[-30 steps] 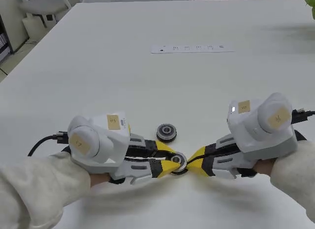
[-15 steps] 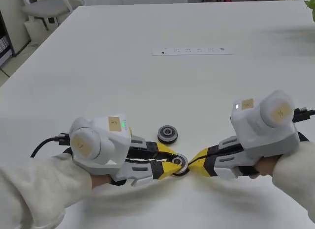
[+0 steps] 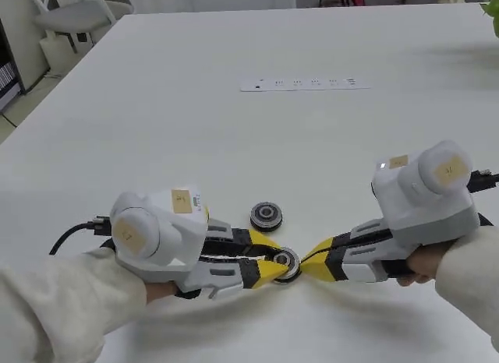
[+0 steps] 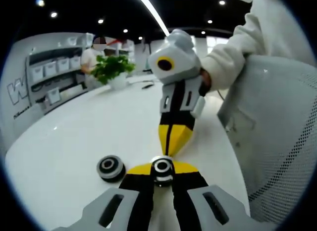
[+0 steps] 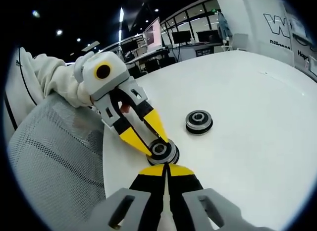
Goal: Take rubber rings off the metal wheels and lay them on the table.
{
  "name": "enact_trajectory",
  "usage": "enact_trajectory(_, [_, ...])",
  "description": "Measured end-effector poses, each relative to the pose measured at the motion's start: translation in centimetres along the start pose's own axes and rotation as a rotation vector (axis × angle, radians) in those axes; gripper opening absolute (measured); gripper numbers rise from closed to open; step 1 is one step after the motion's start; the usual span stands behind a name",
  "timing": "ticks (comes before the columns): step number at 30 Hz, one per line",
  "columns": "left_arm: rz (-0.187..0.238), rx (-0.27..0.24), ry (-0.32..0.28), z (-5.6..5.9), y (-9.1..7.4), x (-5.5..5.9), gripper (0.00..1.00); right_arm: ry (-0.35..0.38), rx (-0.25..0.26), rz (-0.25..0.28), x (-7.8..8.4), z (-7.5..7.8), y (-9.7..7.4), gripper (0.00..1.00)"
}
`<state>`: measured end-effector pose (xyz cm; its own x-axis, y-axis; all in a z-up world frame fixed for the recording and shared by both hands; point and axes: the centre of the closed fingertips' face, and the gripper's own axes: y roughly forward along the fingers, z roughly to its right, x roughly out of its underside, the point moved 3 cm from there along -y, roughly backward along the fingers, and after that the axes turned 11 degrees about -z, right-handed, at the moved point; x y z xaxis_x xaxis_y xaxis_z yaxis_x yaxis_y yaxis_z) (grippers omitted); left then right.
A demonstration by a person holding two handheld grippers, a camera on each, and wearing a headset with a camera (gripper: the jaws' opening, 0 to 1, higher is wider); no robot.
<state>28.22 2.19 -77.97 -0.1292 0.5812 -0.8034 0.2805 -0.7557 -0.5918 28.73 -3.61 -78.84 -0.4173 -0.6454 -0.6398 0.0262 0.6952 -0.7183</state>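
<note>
One wheel [image 3: 285, 260] is pinched in the jaws of the left gripper [image 3: 274, 266]. The right gripper [image 3: 306, 262], jaws pressed together at its rim, could slip without catching rubber.

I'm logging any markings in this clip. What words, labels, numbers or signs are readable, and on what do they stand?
"W": big letter on the wall in the left gripper view; the small line under it is blurred.
"W": big letter on the wall panel in the right gripper view; the smaller line below is blurred.
Tan stickers on the left gripper and right gripper: too small to read.
White strip on the table: marks too small to read.
</note>
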Motion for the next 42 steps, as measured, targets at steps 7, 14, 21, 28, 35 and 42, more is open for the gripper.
enact_trajectory(7, [0.0,0.004,0.001,0.0,0.0,0.0,0.14,0.065,-0.022,0.01,0.0,-0.3,0.0,0.0])
enact_trajectory(14, [0.001,0.004,0.004,0.1,-0.1,0.0,0.14,0.124,-0.041,0.02,0.0,0.0,-0.1,0.0])
enact_trajectory(21, [-0.001,0.002,0.01,0.1,-0.1,0.0,0.14,0.192,-0.067,0.041,0.0,-0.1,-0.3,0.0])
enact_trajectory(28, [-0.002,0.0,0.009,0.1,-0.1,-0.1,0.14,0.207,-0.063,0.079,-0.8,-0.1,-0.7,0.0])
enact_trajectory(35, [-0.003,0.0,0.014,0.1,0.0,-0.1,0.14,0.225,-0.072,0.085,-0.8,0.0,-0.7,0.0])
enact_trajectory(42, [-0.003,0.001,0.014,0.1,-0.1,-0.1,0.14,0.222,-0.073,0.084,-1.0,0.0,-0.7,0.0])
